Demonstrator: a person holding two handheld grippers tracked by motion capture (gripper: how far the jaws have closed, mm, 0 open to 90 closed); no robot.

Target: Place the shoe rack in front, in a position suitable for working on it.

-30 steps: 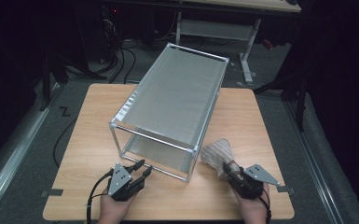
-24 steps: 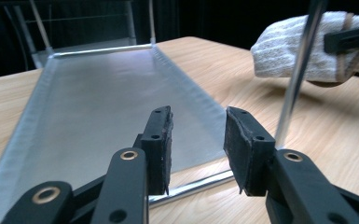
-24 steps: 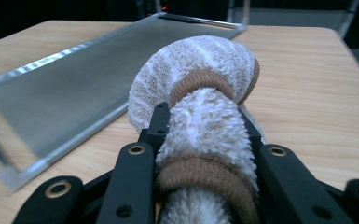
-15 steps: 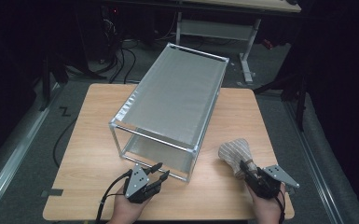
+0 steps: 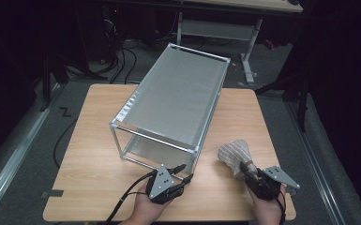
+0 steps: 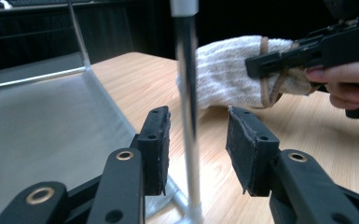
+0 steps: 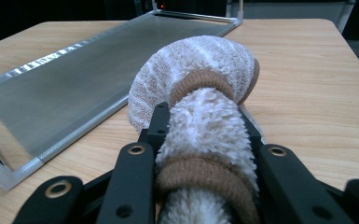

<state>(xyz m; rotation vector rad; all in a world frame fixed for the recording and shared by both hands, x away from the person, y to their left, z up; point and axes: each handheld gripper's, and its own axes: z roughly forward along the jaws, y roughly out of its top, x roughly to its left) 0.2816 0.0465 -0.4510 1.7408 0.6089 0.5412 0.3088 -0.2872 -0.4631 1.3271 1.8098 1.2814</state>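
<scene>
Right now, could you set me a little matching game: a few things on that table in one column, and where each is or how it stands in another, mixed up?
Things:
1. left claw
2. right claw
3. metal rack
4. table

States:
A. shut on the rolled sock
B. wooden, carrying everything
C. open, its pads either side of the rack's corner post
D. standing mid-table, two mesh shelves

Pairs: 1-C, 2-A, 3-D, 4-B
</scene>
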